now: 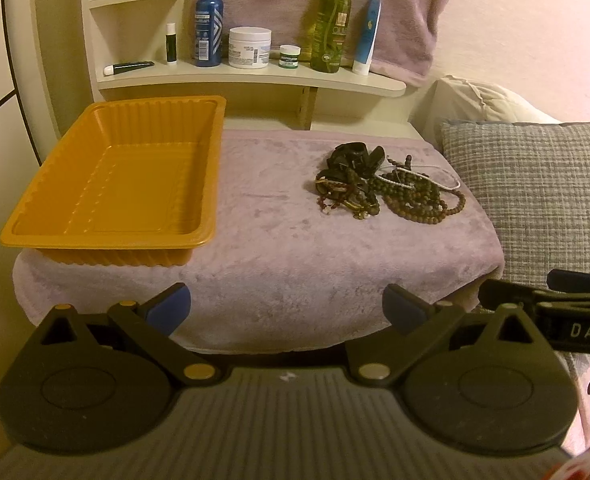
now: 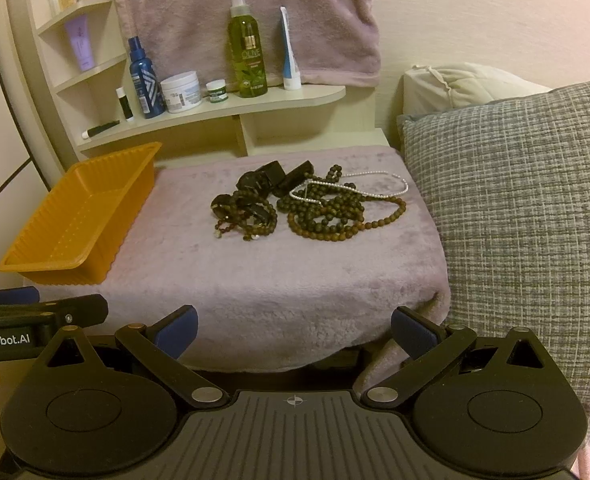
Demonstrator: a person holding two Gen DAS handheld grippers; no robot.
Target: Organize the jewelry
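**Jewelry heaped, tray bare, both claws ready**

A surface (image 2: 279, 280) draped in a lilac plush cloth carries everything. The orange tray (image 1: 107, 184) sits along its left edge, ribbed-walled and with nothing in it. Toward the right rear corner lies the jewelry pile (image 2: 307, 204), well apart from the tray. Behind, a shelf (image 1: 255, 76) holds bottles and jars.

The left claw (image 1: 287, 312) and the right claw (image 2: 293, 330) both hang off the front edge with fingers spread wide, gripping nothing.

The pile looks like two touching clumps: brown bead strands (image 2: 335, 220) looped over each other on the right, with a thin white bead chain (image 2: 375, 186) draped across them, and chunky dark bracelets (image 2: 255, 196) to the left.

No piece has been moved yet, so the first pick seems to be the step in hand. The right claw sits nearer the pile. It would be wise to pinch an outer loop or a single bracelet at the clump's edge rather than its middle, and lift slowly, since tangled strands may drag neighbours along. The thin white chain is likely to snag.
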